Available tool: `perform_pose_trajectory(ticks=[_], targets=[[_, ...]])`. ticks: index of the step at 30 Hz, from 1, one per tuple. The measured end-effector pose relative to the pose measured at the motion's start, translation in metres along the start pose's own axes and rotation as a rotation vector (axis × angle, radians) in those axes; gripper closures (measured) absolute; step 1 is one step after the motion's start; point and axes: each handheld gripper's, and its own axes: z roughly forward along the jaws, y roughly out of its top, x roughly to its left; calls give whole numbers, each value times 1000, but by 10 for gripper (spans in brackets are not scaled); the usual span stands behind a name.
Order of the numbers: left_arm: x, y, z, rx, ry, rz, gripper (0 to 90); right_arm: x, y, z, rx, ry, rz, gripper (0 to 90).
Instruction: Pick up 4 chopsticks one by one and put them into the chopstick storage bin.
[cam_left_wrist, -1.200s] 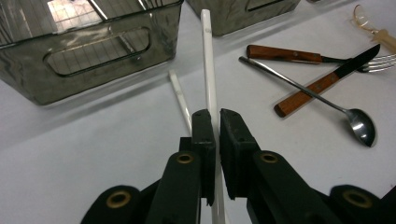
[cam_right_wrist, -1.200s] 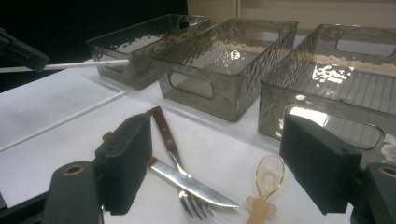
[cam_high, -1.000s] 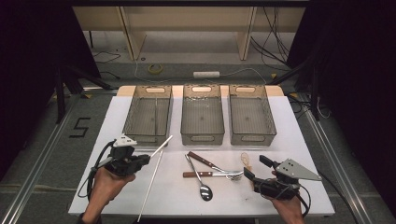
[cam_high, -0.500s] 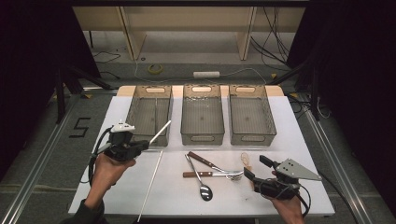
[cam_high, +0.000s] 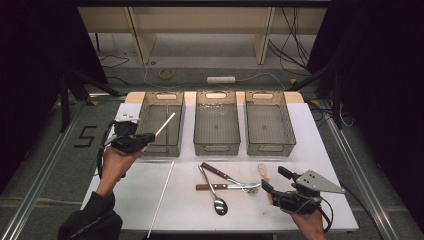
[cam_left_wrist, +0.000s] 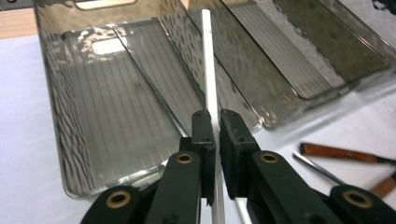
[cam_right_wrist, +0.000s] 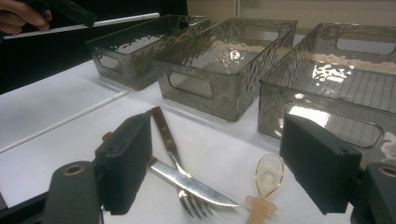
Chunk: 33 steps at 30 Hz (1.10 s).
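Above the smoky clear plastic left bin (cam_high: 161, 122), left gripper (cam_left_wrist: 215, 126) pinches one thin white chopstick (cam_left_wrist: 208, 70); right gripper (cam_right_wrist: 215, 163) gapes over unsorted cutlery; bins empty.

white table (cam_high: 310, 150) bears 3 grey bins (cam_high: 216, 122), a white stick (cam_high: 161, 197), spoon (cam_high: 215, 197), fork (cam_high: 232, 177), knife (cam_high: 222, 186).

Three bins along the table's far edge, cutlery near the front.
On the table (cam_high: 320, 150), the left bin (cam_high: 161, 122), middle bin (cam_high: 216, 122) and right bin (cam_high: 269, 122) stand side by side; knife (cam_high: 220, 186), fork (cam_high: 227, 177) and spoon (cam_high: 214, 192) lie before the middle bin, a chopstick (cam_high: 161, 197) left of them.
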Motion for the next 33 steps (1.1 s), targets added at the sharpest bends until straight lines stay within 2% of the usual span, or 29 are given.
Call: perform_pose_trajectory(ticks=[5,10,15,26,33], targets=[[13,7,17,4,15,-31,843,0,0,0,1,0,2,263],[25,15,26,-9,23,-68,843,0,0,0,-1,3,3,263],[34,23,37,1,56,-75,843,0,0,0,1,5,1,263],[53,34,58,19,93,-114,843,-1,0,0,-1,5,4,263],[58,38,66,24,107,-123,842,0,0,1,2,9,5,263]])
